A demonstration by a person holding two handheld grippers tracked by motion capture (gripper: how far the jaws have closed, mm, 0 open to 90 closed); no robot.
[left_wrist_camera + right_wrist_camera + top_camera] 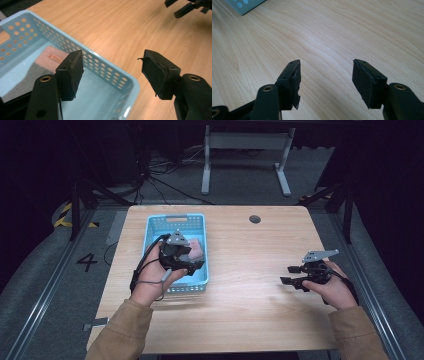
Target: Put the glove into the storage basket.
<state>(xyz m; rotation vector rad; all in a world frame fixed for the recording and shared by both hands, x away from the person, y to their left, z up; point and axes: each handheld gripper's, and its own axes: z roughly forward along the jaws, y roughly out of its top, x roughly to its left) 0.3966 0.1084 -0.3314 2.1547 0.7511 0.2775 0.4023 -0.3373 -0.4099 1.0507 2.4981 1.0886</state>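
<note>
Left gripper (111,72) poised over near corner of light-blue perforated plastic basket (110,72), jaws apart with nothing between them; judged clear of a finished drop. Pink and grey folded cloth (47,62), soft and matte, lying flat on basket floor. Right gripper (325,80) held low over bare, smooth wood-grain bench (332,30), jaws apart and empty, judged parked out of the way.
</note>
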